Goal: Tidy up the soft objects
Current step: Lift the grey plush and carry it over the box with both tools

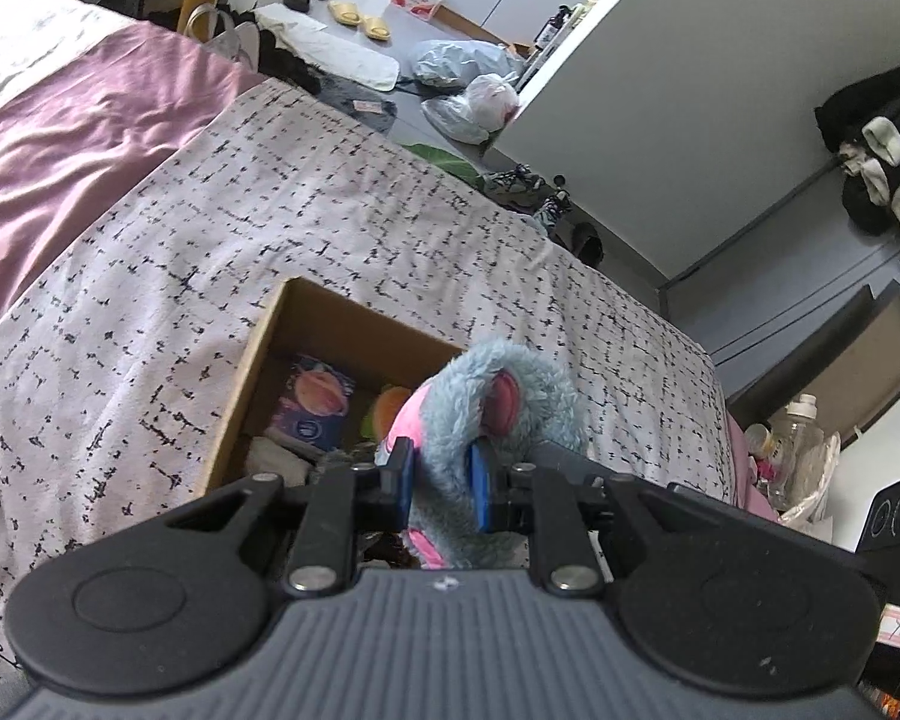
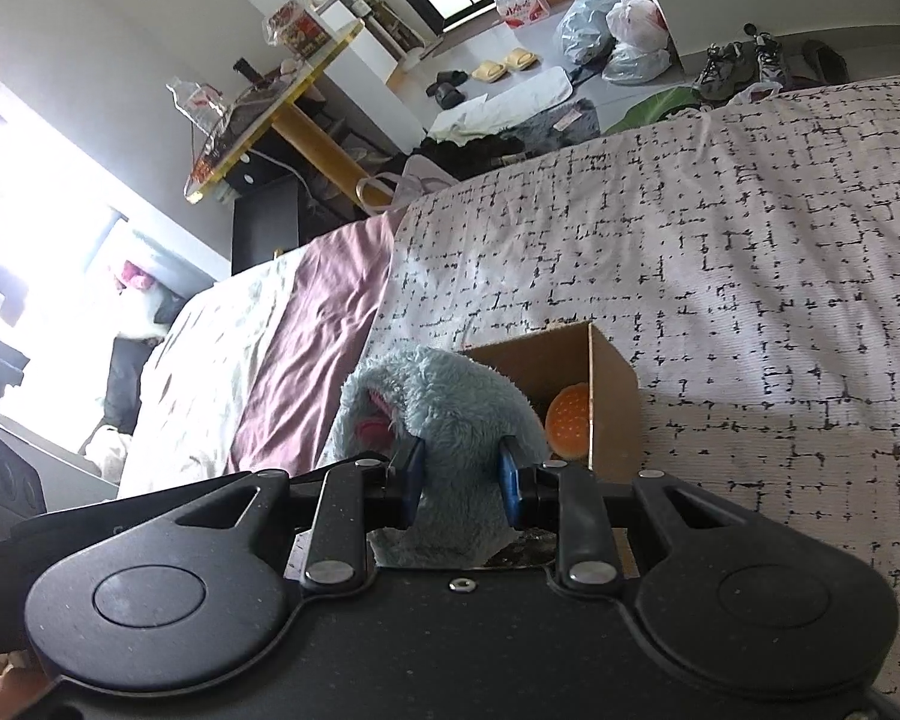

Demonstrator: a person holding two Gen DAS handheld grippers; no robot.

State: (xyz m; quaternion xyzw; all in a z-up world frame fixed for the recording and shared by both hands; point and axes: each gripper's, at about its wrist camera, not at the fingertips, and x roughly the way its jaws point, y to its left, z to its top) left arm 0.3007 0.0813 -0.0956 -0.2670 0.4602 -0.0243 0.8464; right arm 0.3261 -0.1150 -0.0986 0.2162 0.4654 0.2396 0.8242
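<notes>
A fluffy blue plush toy (image 1: 498,396) with pink patches is held by both grippers over an open cardboard box (image 1: 258,360) on the bed. My left gripper (image 1: 443,483) is shut on one end of the plush. My right gripper (image 2: 461,480) is shut on the plush (image 2: 450,414) too. The box (image 2: 615,402) holds an orange burger-like soft toy (image 2: 570,420), a purple packet (image 1: 315,402) and some grey cloth (image 1: 276,459). The plush hides part of the box's inside.
The box sits on a white bedspread (image 1: 330,222) with black dashes, beside a pink sheet (image 1: 72,138). Beyond the bed's edge the floor holds slippers (image 1: 360,21), plastic bags (image 1: 468,78) and shoes (image 2: 732,69). A yellow-edged table (image 2: 270,96) stands past the bed.
</notes>
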